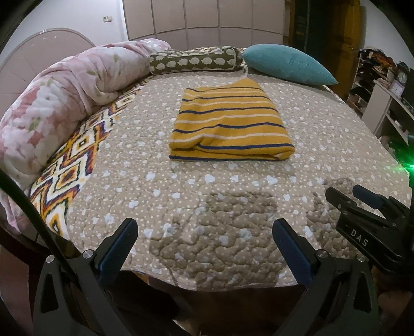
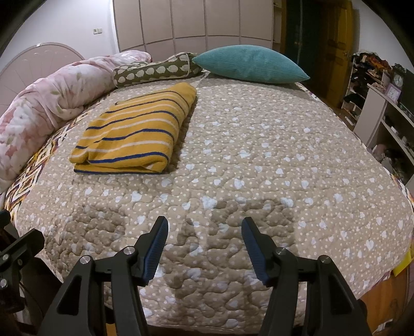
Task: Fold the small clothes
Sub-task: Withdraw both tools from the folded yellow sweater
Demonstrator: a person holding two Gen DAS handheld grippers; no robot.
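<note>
Mustard-yellow knit with navy and white stripes makes up the one folded garment [image 1: 230,122] on the bed, a thick rectangular bundle lying flat on the beige quilt [image 1: 145,165] dotted with pale hearts. Seen from the right wrist camera the same garment [image 2: 134,134] sits toward the left half of the quilt [image 2: 284,160], well apart from both grippers and touched by neither.

Two grippers show. The left gripper [image 1: 204,240] hangs over the near edge of the bed with its two blue-padded fingers [image 1: 119,248] spread wide, nothing between them. The right gripper [image 2: 204,245] also hovers at the near edge, its two fingers [image 2: 157,248] parted wide and empty; in the left wrist view it appears at the right side [image 1: 346,196], and there its jaws cannot be judged.

Three soft things line the far side of the bed: one rolled pink floral duvet [image 1: 64,100] curving along the left, one olive bolster [image 1: 196,60] printed with pale shapes, and one teal ribbed cushion [image 1: 287,63] beside it. A single strip of zigzag-patterned blanket [image 1: 75,165] in orange, white and dark tones shows between the duvet and the quilt. One arched pink headboard [image 1: 28,62] stands at the left, panelled wardrobe doors [image 1: 201,15] behind, and open shelves [image 1: 383,85] with clutter at the right
</note>
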